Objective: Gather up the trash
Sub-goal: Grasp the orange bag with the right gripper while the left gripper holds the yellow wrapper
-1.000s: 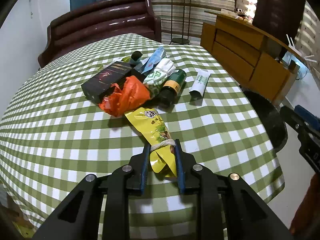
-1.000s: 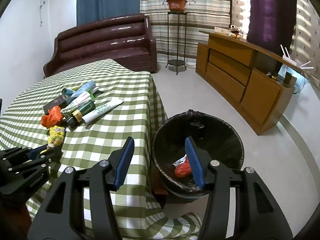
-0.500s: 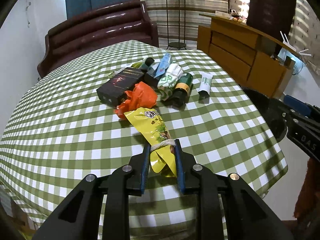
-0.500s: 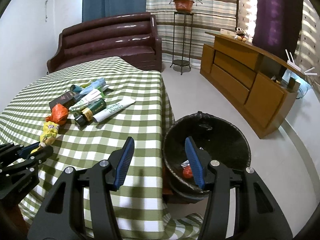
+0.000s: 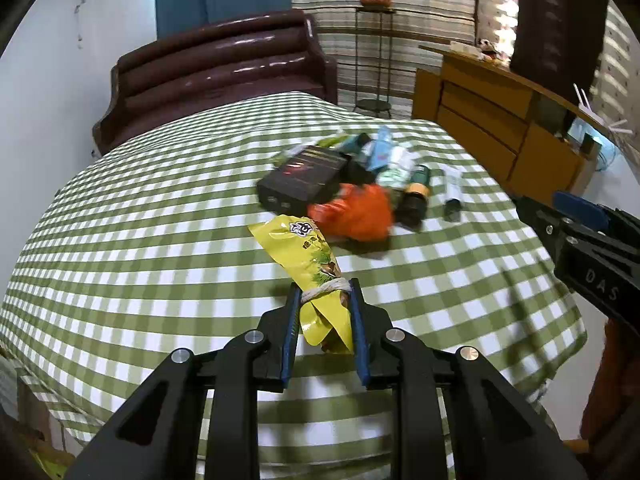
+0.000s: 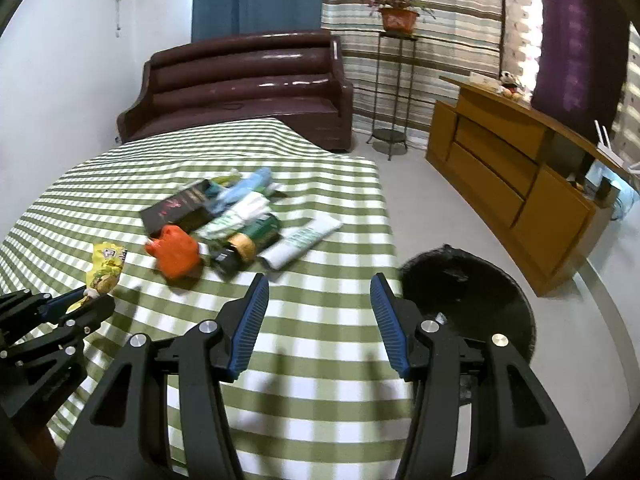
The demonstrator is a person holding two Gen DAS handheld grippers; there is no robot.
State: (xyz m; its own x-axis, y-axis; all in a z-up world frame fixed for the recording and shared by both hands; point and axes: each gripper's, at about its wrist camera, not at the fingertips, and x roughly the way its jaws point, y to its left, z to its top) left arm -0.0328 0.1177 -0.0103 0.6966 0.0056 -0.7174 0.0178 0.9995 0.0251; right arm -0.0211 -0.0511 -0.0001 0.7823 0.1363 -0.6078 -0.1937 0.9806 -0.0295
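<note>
My left gripper (image 5: 323, 292) is shut on a yellow snack bag (image 5: 304, 252) tied with white string, held above the checked table; the bag also shows in the right wrist view (image 6: 105, 270). A trash pile lies beyond it: an orange bag (image 5: 354, 214), a black box (image 5: 302, 178), a green bottle (image 5: 416, 196), a white tube (image 5: 452, 184). My right gripper (image 6: 318, 284) is open and empty over the table's near right part, in front of the pile (image 6: 236, 224). A black-lined bin (image 6: 468, 300) stands on the floor right of the table.
A green-and-white checked cloth (image 5: 140, 240) covers the table. A dark brown sofa (image 6: 240, 84) stands behind it, a wooden sideboard (image 6: 512, 184) at the right, and a plant stand (image 6: 394, 80) by the striped curtain.
My left gripper has lifted the yellow bag and pulled back from the pile. My right gripper has swung left from above the bin to over the table.
</note>
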